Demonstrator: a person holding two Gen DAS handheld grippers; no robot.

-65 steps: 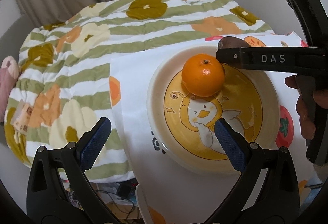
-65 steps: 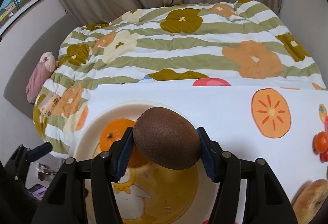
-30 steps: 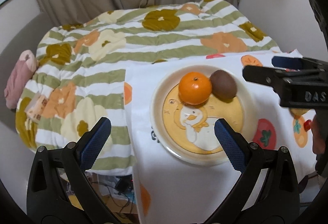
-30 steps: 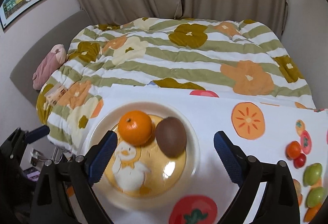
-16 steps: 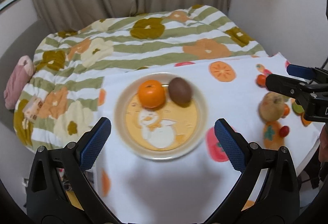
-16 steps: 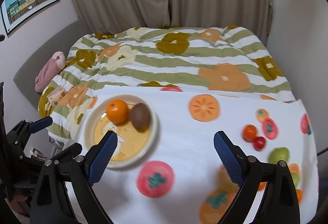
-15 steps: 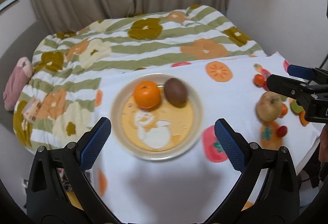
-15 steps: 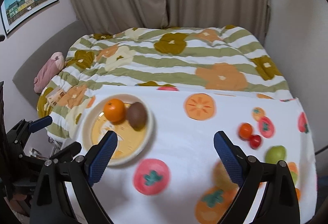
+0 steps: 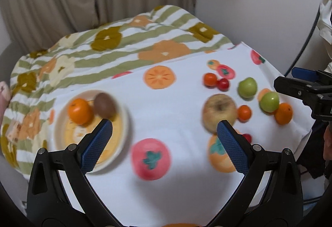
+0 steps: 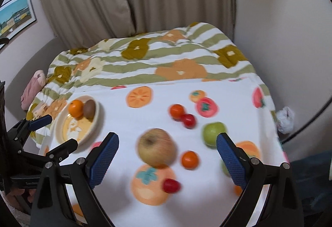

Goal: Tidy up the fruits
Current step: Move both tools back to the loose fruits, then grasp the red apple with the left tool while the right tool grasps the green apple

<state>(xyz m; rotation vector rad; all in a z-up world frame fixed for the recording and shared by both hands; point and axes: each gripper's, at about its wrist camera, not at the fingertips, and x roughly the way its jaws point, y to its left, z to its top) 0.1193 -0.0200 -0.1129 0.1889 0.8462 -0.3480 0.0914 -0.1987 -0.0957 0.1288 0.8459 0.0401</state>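
You've just dropped the fuzzy brown kiwi [image 10: 89,108] beside the glossy orange [image 10: 75,108] on the round cream plate [image 10: 97,123] and swung both tools toward the loose fruit — two placed, the rest still to go. Right gripper [image 10: 167,156] gapes wide, empty; left gripper [image 9: 164,144] likewise. Dull yellowish apple [image 10: 156,150] sits on the smooth printed cloth [image 10: 145,123], nearest your right jaws.

Orange [image 9: 79,111], kiwi [image 9: 104,105] in plate [image 9: 124,123]
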